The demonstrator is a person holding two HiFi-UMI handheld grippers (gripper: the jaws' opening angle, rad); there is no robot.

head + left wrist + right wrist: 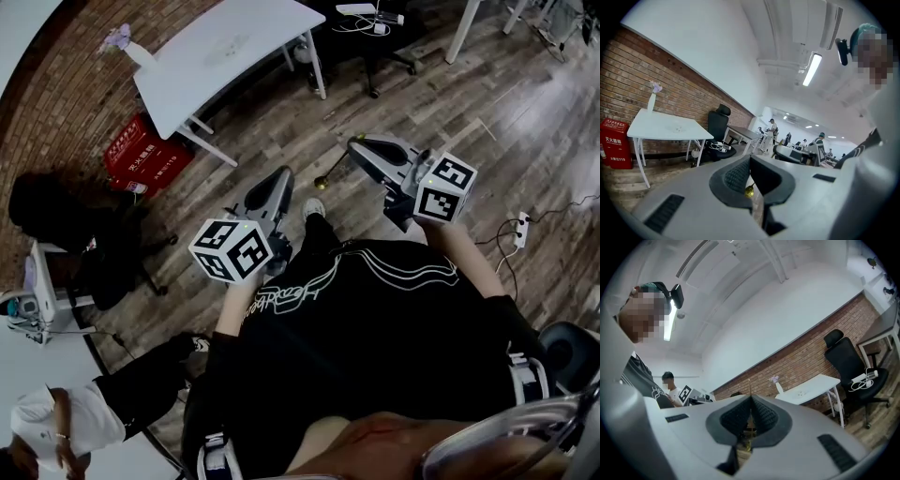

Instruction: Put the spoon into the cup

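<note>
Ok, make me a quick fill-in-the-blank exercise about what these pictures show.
1. The right gripper is shut on a thin gold ___.
2. The white table stands beside a ___ wall.
3. The box on the floor next to that table is ___.
Missing words: spoon; brick; red.

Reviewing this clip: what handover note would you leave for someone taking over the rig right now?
Right gripper: shut on the spoon, held in the air above the wooden floor.
Left gripper: shut, empty.
Cup: not seen in any view. A white table stands ahead.
Done: spoon is in the right gripper.
Left: find the cup and put the spoon into it.
</note>
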